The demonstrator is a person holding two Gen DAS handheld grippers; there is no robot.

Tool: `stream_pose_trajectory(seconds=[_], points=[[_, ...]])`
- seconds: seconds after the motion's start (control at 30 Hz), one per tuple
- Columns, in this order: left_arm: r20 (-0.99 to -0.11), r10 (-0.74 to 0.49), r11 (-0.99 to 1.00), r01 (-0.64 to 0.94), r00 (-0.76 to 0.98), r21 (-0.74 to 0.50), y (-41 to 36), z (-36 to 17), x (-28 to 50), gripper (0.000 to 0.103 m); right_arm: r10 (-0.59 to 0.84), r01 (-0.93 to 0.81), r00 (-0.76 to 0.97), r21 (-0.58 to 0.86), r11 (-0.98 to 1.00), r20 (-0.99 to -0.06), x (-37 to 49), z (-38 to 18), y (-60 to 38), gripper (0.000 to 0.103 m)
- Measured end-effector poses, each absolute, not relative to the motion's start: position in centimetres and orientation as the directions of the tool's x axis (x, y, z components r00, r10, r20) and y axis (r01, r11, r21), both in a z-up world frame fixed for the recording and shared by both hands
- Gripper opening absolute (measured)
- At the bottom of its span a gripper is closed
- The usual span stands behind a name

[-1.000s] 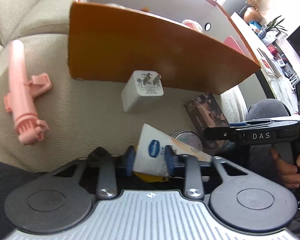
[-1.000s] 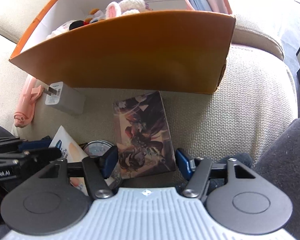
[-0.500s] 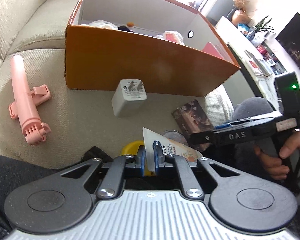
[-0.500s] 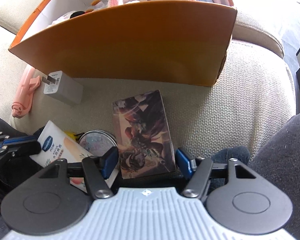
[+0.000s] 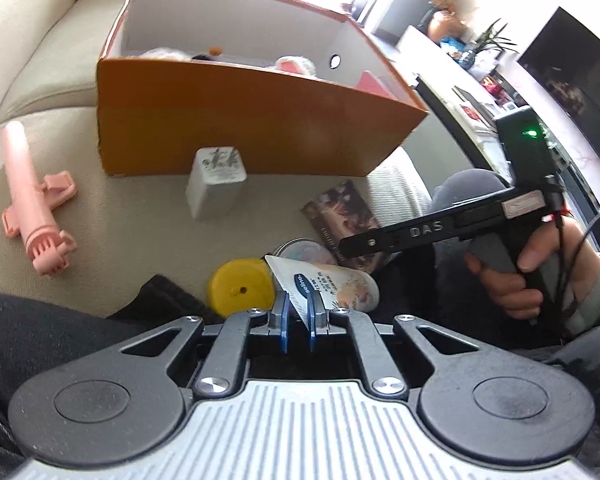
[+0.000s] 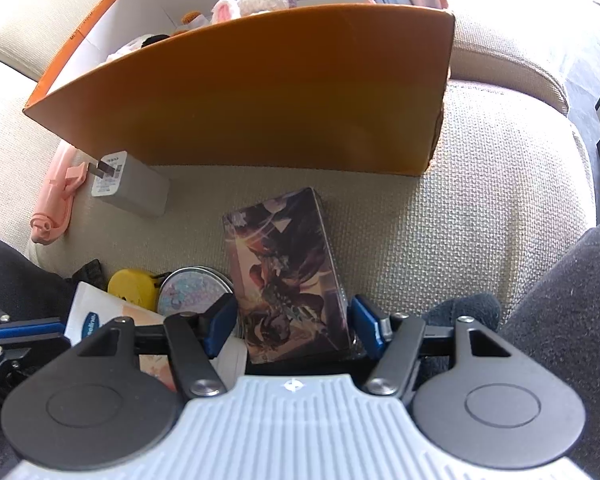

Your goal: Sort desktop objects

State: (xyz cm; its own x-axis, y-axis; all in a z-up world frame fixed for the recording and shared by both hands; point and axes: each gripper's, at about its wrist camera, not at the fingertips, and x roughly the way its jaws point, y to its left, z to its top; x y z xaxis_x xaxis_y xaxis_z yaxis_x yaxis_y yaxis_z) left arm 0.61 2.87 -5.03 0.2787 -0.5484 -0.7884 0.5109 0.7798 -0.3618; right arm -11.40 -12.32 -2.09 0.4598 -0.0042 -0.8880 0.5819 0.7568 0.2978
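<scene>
Several items already in orange box (image 5: 240, 136); left gripper (image 5: 296, 312) clamps cream tube (image 5: 332, 284); right gripper (image 6: 290, 326) wide, straddling card box (image 6: 288, 272), unpinched; charger (image 5: 216, 184) ahead.

Sitting on a sofa cushion (image 6: 480, 208): an open box (image 6: 284, 92) at the back, holding soft toys (image 6: 252, 0). Lying just before its front wall: a charger (image 6: 130, 186), with a toy water gun (image 5: 32, 204) to its left. Resting nearer, right of the charger: a card pack (image 6: 288, 272). Crowding left of that pack: a round tin (image 6: 192, 292), a disc (image 6: 134, 286) and a tube (image 5: 328, 286).
</scene>
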Motion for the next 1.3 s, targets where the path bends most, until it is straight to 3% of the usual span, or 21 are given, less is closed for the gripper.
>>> stream_pose_trajectory(seconds=[0.23,0.5,0.73,0.83,0.93,1.0,1.07,1.17,1.3], points=[[-0.712,-0.643,0.728,0.514,0.282,-0.454,3.2,-4.4,0.1,0.009,-0.007,0.58,0.468,0.302,0.756,-0.884,-12.4,-1.4,-12.4,0.066],[-0.703,-0.67,0.715,0.464,0.239,-0.523,1.1,-5.3,1.0,0.015,-0.013,0.581,0.471,0.299,0.757,-0.882,-12.8,-1.1,-12.9,0.066],[-0.729,-0.629,0.752,0.449,0.269,-0.483,0.2,-5.7,1.3,0.017,-0.022,0.578,0.47,0.289,0.764,-0.882,-12.6,-1.3,-12.8,0.065],[-0.734,-0.61,0.766,0.46,0.299,-0.449,0.2,-5.2,0.8,0.011,-0.024,0.582,0.476,0.294,0.758,-0.879,-12.8,-1.1,-12.9,0.063],[-0.723,-0.598,0.773,0.488,0.346,-0.405,0.4,-4.2,0.2,0.007,-0.043,0.592,0.47,0.279,0.756,-0.881,-13.0,-0.3,-13.1,0.045],[-0.722,-0.567,0.793,0.498,0.396,-0.35,0.5,-3.1,-0.1,0.007,-0.063,0.58,0.47,0.254,0.774,-0.881,-13.1,0.4,-13.1,0.026],[-0.71,-0.547,0.808,0.502,0.444,-0.309,0.9,-2.1,-0.3,0.007,-0.068,0.574,0.467,0.243,0.782,-0.882,-13.2,0.7,-13.3,0.016],[-0.691,-0.517,0.831,0.489,0.505,-0.264,1.6,-1.3,-0.4,0.006,-0.066,0.557,0.471,0.238,0.796,-0.88,-13.1,0.8,-13.2,0.018],[-0.685,-0.475,0.859,0.461,0.553,-0.224,2.3,-1.5,-0.4,0.006,-0.024,0.55,0.473,0.274,0.789,-0.88,-13.0,-0.1,-13.5,0.037]])
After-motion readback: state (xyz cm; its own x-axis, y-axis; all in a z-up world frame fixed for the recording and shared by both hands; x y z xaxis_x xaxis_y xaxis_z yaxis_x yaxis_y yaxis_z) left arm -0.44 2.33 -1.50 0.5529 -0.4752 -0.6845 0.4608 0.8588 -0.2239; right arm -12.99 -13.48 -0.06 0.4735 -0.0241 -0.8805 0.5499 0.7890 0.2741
